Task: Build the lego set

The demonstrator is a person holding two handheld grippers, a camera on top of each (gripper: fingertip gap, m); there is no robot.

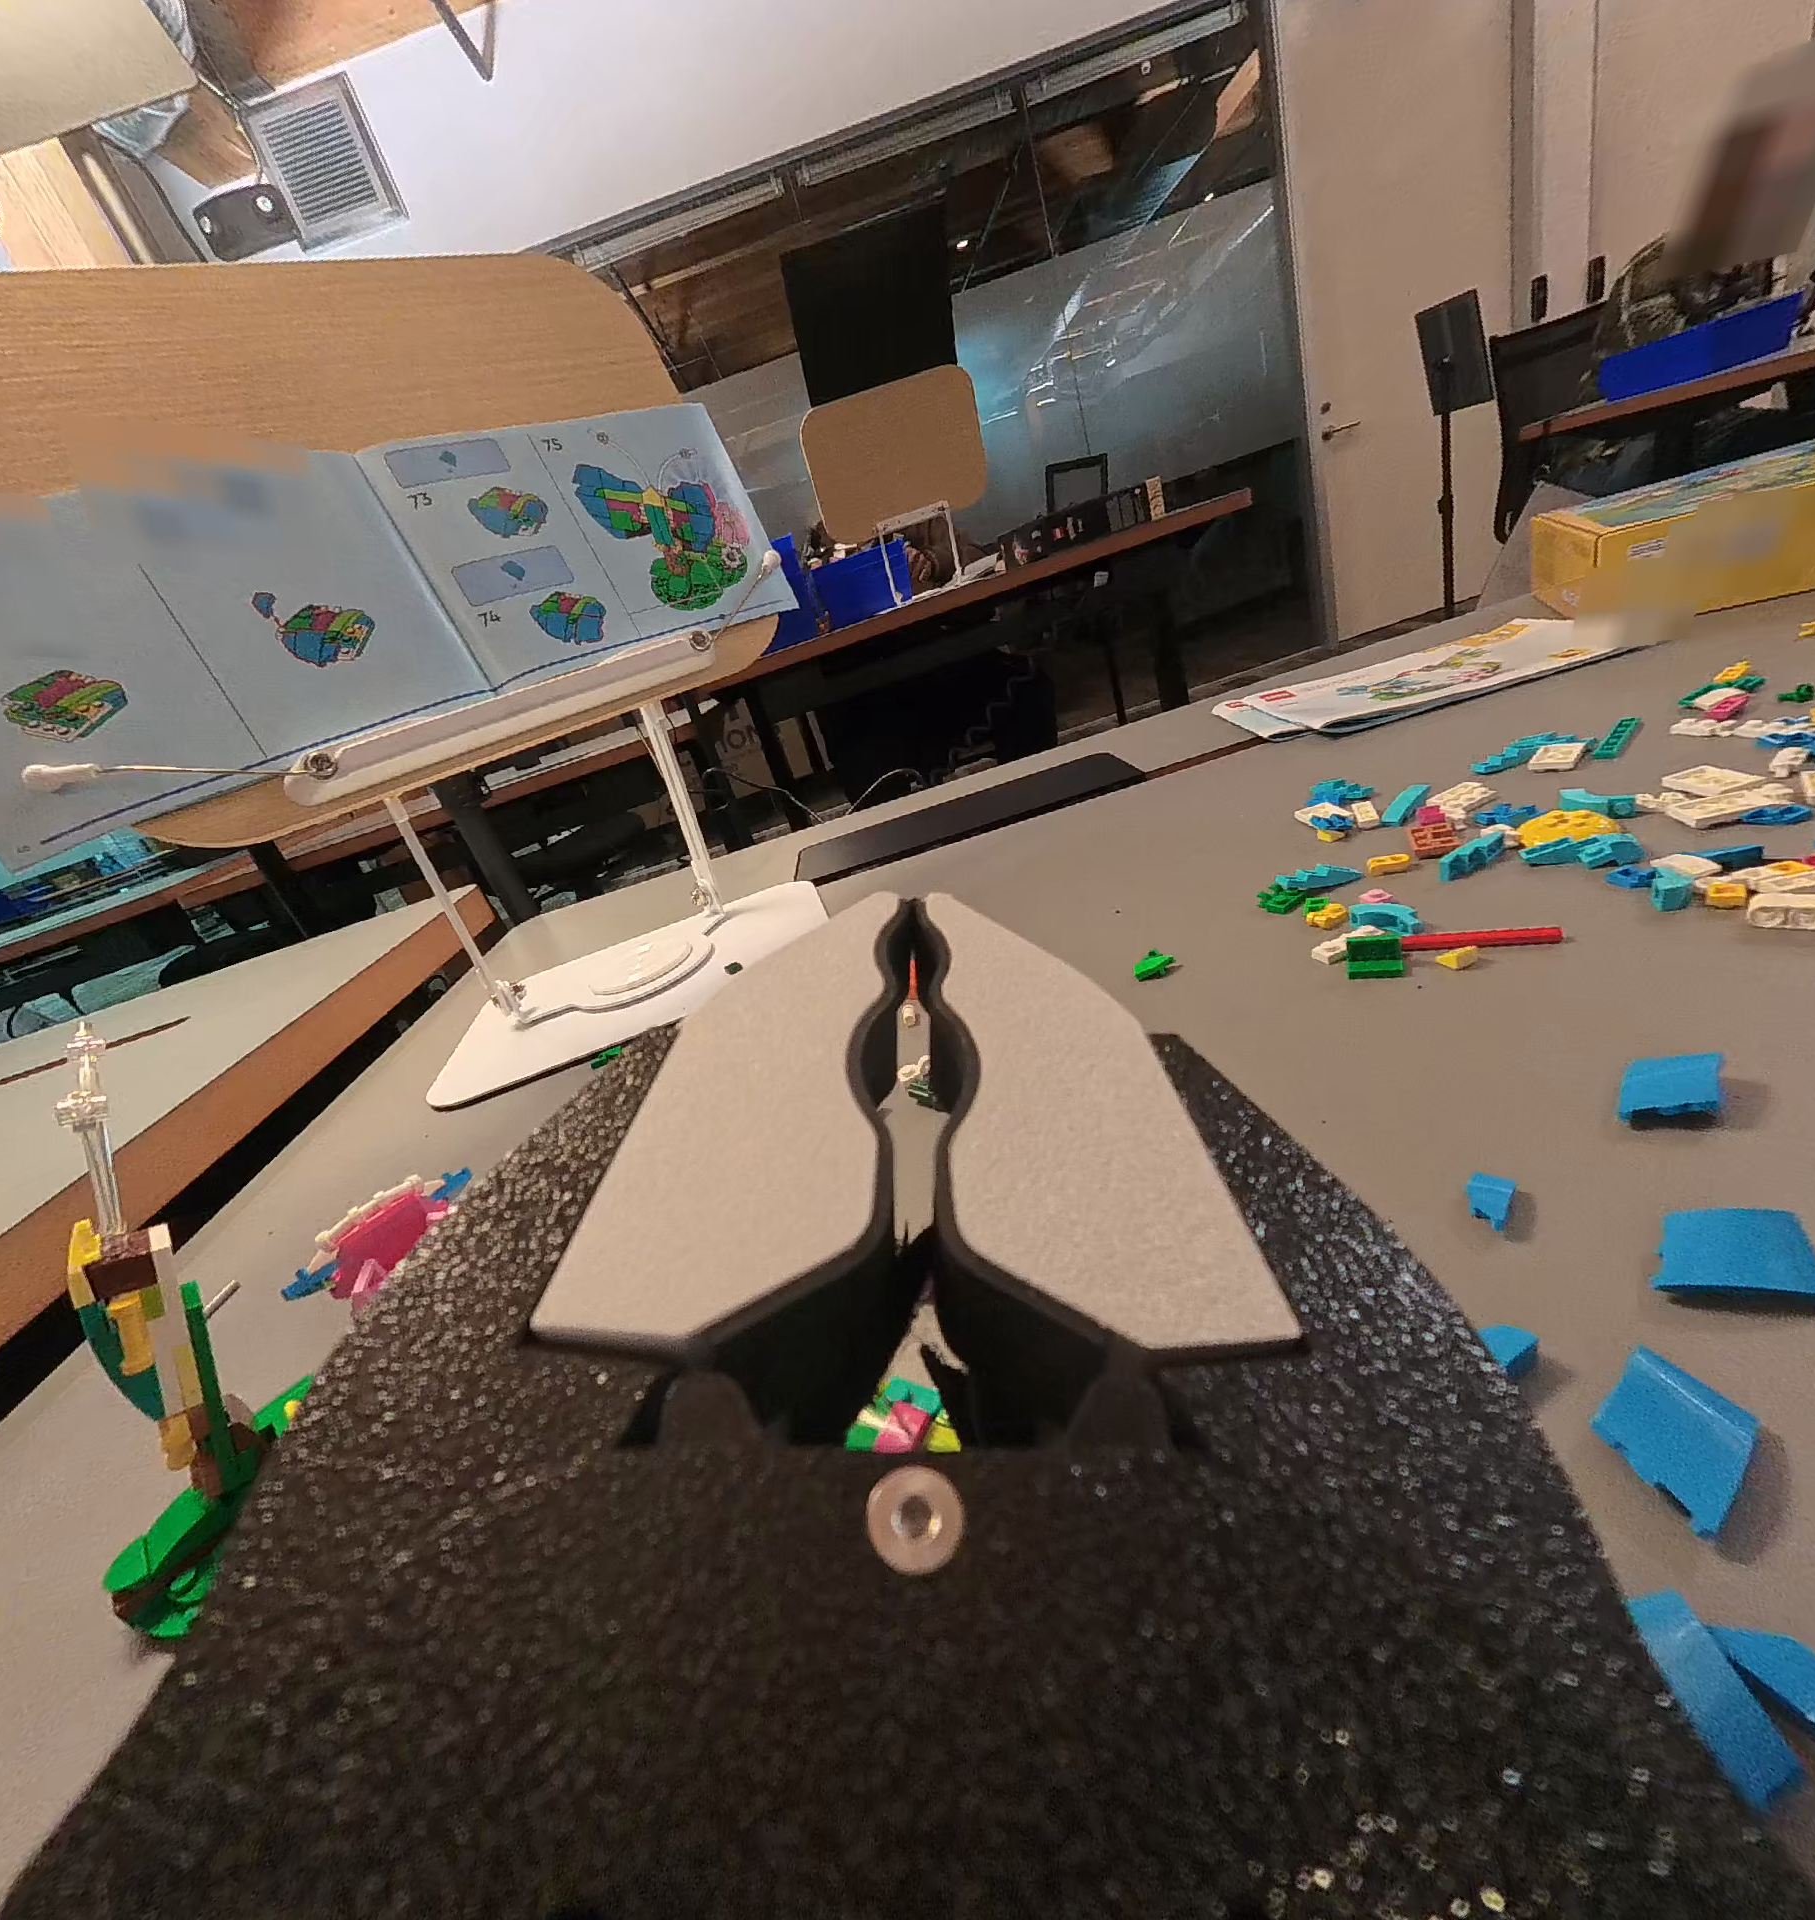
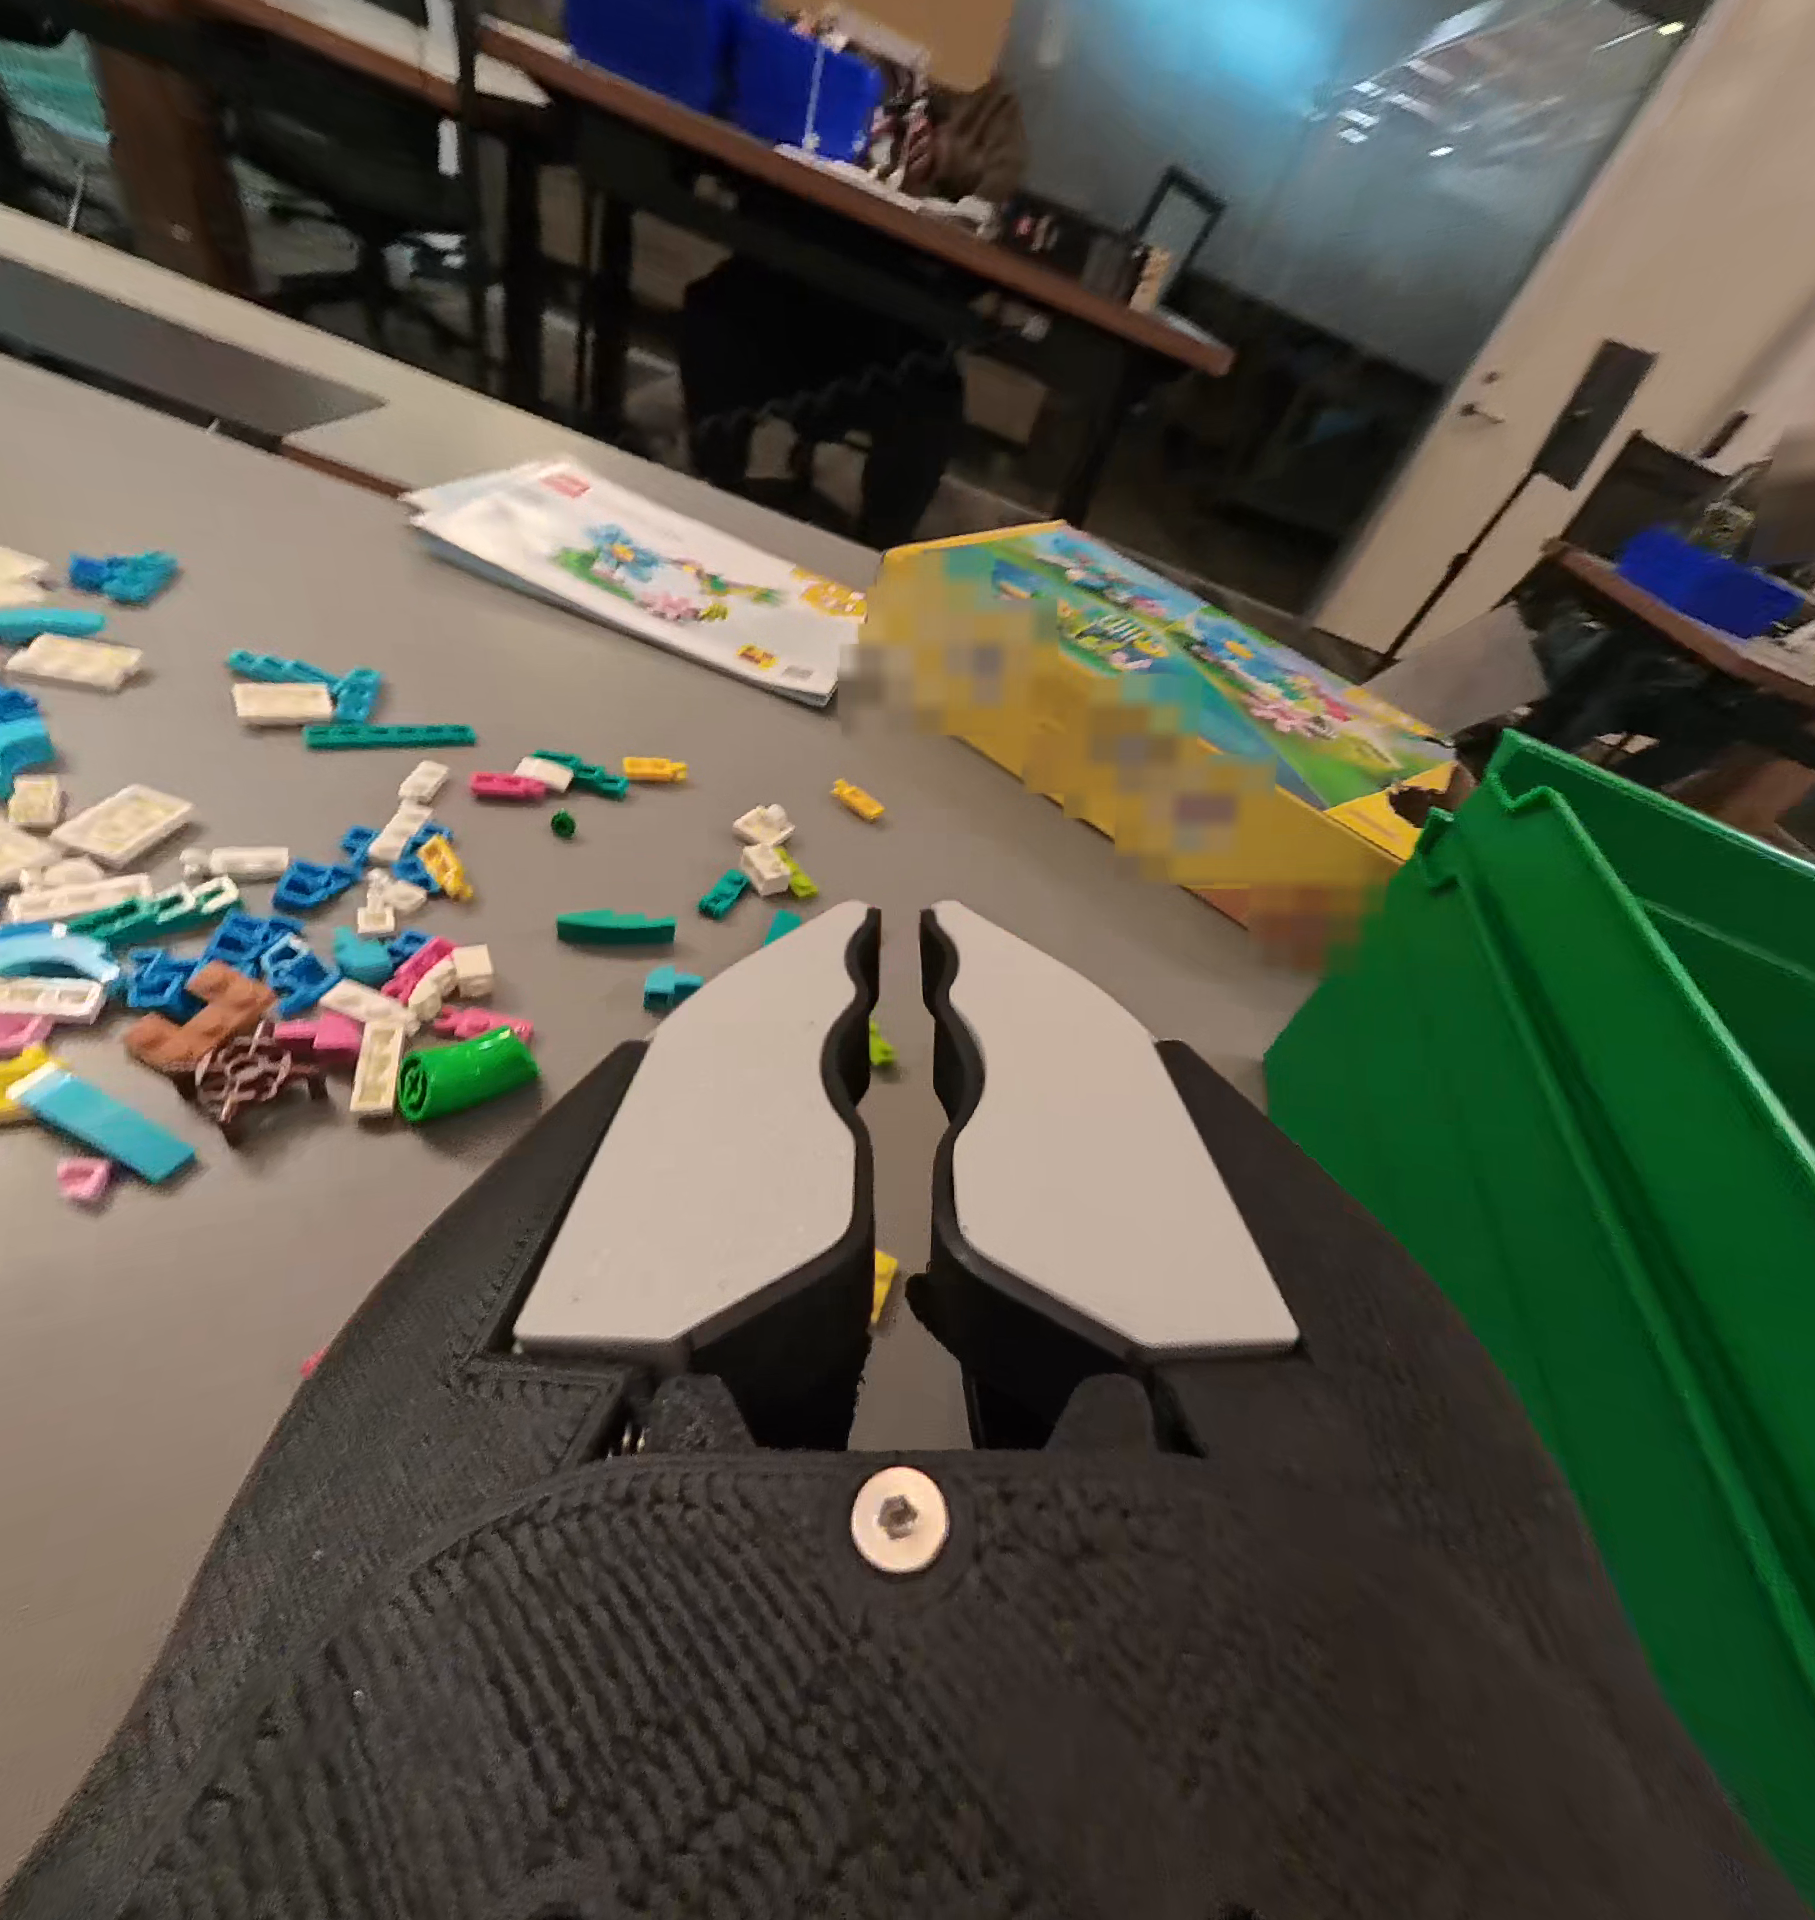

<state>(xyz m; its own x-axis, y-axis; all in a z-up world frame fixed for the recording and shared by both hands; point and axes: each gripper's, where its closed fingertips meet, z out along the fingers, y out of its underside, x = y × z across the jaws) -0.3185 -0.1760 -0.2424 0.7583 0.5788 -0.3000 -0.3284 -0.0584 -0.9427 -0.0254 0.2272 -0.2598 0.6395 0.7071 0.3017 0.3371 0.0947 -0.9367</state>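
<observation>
My left gripper (image 1: 911,906) is shut, fingertips touching, low over the grey table (image 1: 1142,1039). A thin red and white piece (image 1: 913,1000) and a green and pink brick cluster (image 1: 898,1425) show through the gaps between its fingers; I cannot tell whether either is held. A partial build (image 1: 170,1382) with a green base and a clear rod stands at the left, with a pink flower build (image 1: 383,1236) behind it. Several blue curved pieces (image 1: 1739,1257) lie at the right. My right gripper (image 2: 898,914) is slightly open and empty, just right of the loose brick pile (image 2: 207,935).
An open instruction booklet (image 1: 415,582) rests on a white stand (image 1: 633,997) at the far left. Another booklet (image 2: 622,571) and the yellow set box (image 2: 1142,727) lie at the back. A green bin (image 2: 1609,1143) stands close on the right of my right gripper. My hands' fingertips stand some 50 cm from each other.
</observation>
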